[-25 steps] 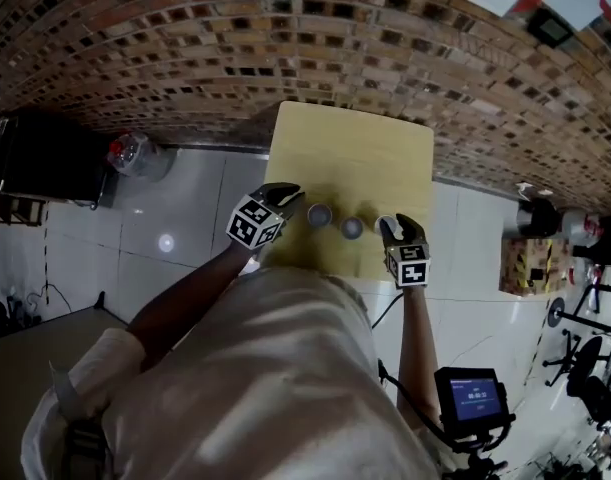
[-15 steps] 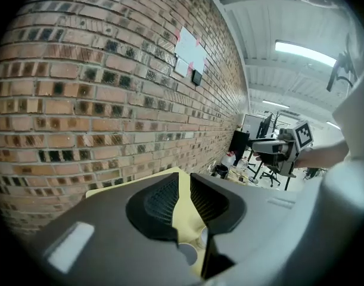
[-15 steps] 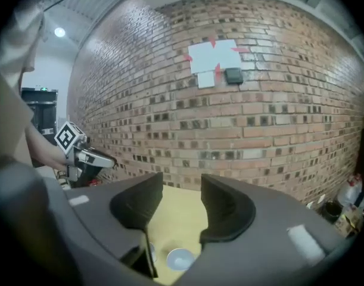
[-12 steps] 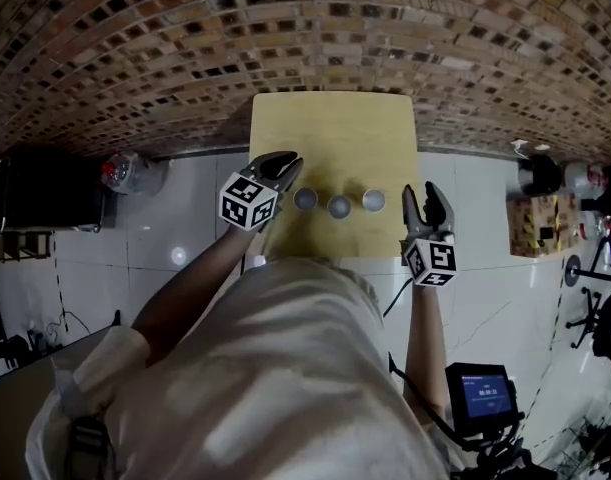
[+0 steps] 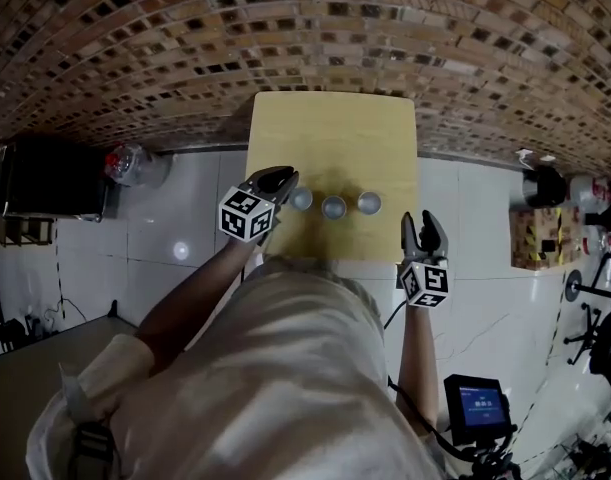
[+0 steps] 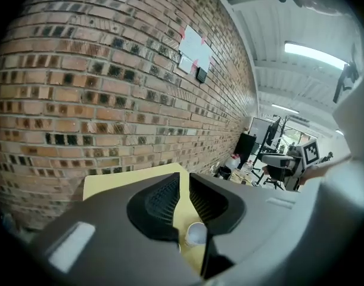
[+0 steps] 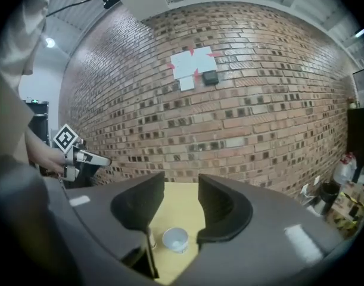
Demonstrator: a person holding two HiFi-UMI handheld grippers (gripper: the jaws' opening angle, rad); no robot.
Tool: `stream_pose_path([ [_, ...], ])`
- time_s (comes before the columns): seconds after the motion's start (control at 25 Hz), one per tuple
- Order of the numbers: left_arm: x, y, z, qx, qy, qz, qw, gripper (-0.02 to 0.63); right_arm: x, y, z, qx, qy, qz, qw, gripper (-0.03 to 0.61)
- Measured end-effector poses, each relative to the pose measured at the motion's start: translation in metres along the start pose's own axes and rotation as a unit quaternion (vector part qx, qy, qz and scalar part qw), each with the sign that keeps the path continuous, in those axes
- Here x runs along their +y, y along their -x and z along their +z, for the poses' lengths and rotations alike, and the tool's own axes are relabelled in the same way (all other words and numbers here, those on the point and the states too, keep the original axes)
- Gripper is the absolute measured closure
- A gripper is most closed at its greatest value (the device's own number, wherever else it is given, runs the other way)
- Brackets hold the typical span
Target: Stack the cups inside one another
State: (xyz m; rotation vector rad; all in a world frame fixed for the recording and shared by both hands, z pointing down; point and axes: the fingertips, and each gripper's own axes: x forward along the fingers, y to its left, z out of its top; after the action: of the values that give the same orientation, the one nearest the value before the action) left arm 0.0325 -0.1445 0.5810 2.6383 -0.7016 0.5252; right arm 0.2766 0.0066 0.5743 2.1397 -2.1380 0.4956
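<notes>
Three small white cups stand in a row on the yellow table (image 5: 330, 133): left cup (image 5: 301, 199), middle cup (image 5: 333, 207), right cup (image 5: 369, 203). My left gripper (image 5: 277, 178) hovers just left of the left cup. Its jaws are closing to a narrow slit with nothing between them, and a cup (image 6: 196, 233) shows below them. My right gripper (image 5: 425, 225) sits off the table's right edge, apart from the right cup. It is open with its jaws closing a little and empty. Its own view shows one cup (image 7: 175, 239) below the gap and a second half hidden by the left jaw.
A brick wall (image 5: 315, 28) runs behind the table, with white tiled floor (image 5: 185, 208) on both sides. A black cabinet (image 5: 45, 183) and a clear jug (image 5: 125, 161) stand at the left. Boxes and bottles (image 5: 545, 218) are at the right, and a small screen (image 5: 475, 405) is near my right elbow.
My right gripper has drawn back from the right cup, leaving it in the row, and moved right, off the table edge. The left gripper has shifted slightly beside the left cup.
</notes>
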Motion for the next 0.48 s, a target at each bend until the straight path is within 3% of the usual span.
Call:
stream_pose_path([
  [0.24, -0.009, 0.006, -0.031, 0.034, -0.016, 0.015, 0.9992, 0.499, 0.014, -0.002, -0.022, 0.029, 0.016, 0.03, 0.999, 0.411],
  [0.36, -0.01, 0.013, -0.043, 0.041, -0.01, 0.027, 0.9987, 0.485, 0.023, -0.013, -0.04, 0.077, 0.069, 0.053, 0.993, 0.442],
  [0.4, -0.009, 0.015, -0.045, 0.04, -0.008, 0.032, 0.9987, 0.485, 0.028, -0.019, -0.052, 0.106, 0.109, 0.064, 0.986, 0.463],
  [0.48, -0.008, 0.021, -0.048, 0.038, -0.007, 0.04, 0.9985, 0.486, 0.039, -0.031, -0.082, 0.171, 0.212, 0.092, 0.958, 0.474],
])
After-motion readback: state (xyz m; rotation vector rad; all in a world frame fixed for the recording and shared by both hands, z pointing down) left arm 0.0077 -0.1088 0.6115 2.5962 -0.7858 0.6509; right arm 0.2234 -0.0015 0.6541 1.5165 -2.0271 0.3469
